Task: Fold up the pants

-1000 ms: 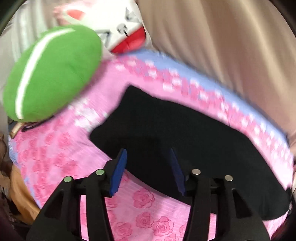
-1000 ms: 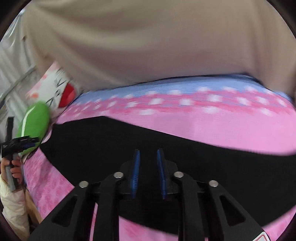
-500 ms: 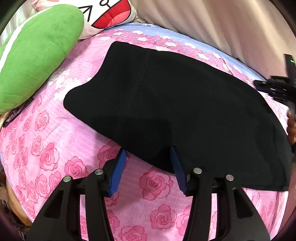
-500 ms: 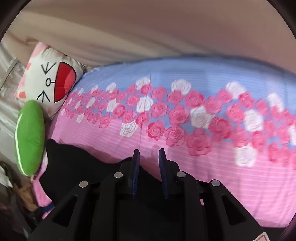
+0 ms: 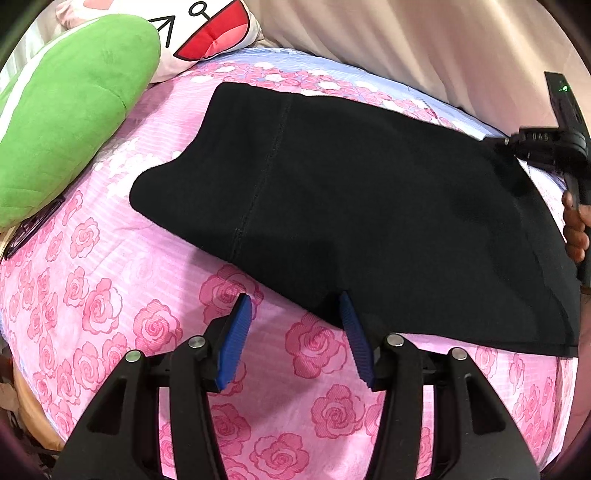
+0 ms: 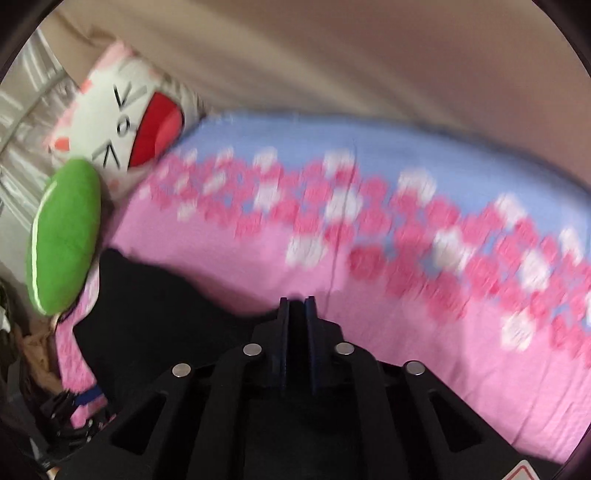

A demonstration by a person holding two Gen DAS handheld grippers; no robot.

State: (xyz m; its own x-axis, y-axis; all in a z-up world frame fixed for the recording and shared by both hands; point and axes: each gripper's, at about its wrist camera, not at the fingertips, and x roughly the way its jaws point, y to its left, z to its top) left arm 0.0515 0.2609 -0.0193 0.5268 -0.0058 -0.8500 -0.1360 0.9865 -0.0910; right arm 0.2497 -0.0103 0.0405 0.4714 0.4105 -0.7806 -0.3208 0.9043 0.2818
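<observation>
Black pants [image 5: 351,206] lie spread flat on a pink rose-print bedsheet [image 5: 110,288]. My left gripper [image 5: 293,299] is open at their near edge; its blue pads [image 5: 232,339] straddle the hem without pressing on it. In the left wrist view my right gripper [image 5: 498,142] reaches the far right corner of the pants, with a hand [image 5: 574,229] behind it. The right wrist view is blurred: that gripper [image 6: 296,300] has its jaws together at the edge of the pants [image 6: 159,317], with dark cloth at the tips.
A green cushion [image 5: 66,110] and a white cartoon-face cushion [image 5: 207,33] sit at the far left of the bed. A beige curtain [image 5: 406,48] hangs behind the bed. The bed's left edge drops away near a dark flat object [image 5: 33,225].
My left gripper has sunk closer to the near hem, still open. My right gripper swept across the pants to their far corner, and its jaws closed there.
</observation>
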